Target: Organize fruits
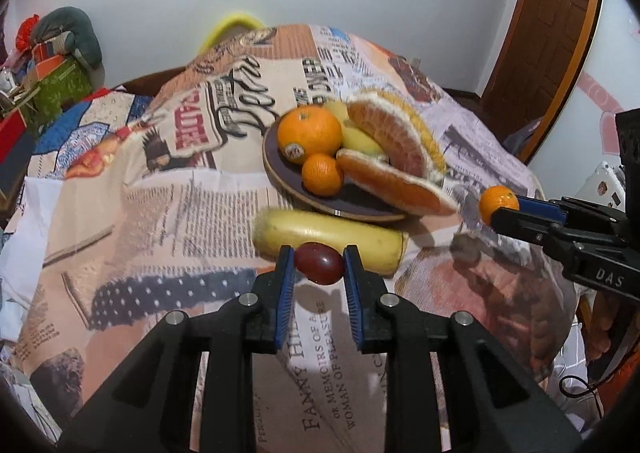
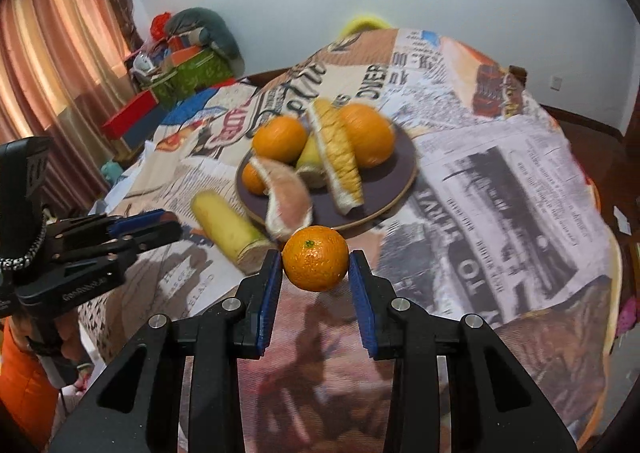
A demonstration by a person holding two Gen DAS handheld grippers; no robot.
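Note:
A dark round plate (image 1: 280, 173) (image 2: 400, 169) holds a large orange (image 1: 310, 132), a small mandarin (image 1: 322, 174), pomelo wedges (image 1: 396, 141) (image 2: 336, 149) and a yellow pear (image 1: 360, 139). A banana piece (image 1: 328, 239) (image 2: 226, 227) lies on the cloth just in front of the plate. My left gripper (image 1: 319, 263) (image 2: 160, 227) is shut on a dark red grape (image 1: 319, 263), just in front of the banana. My right gripper (image 2: 316, 259) (image 1: 494, 209) is shut on a mandarin (image 2: 316, 257) (image 1: 498, 204), held above the cloth to the right of the plate.
The table is covered with a newspaper-print cloth (image 1: 180, 213) (image 2: 500, 193). Boxes and bags (image 1: 52, 73) (image 2: 188, 57) are piled at the far left by the wall. A wooden door (image 1: 552, 33) stands at the right, curtains (image 2: 52, 73) at the left.

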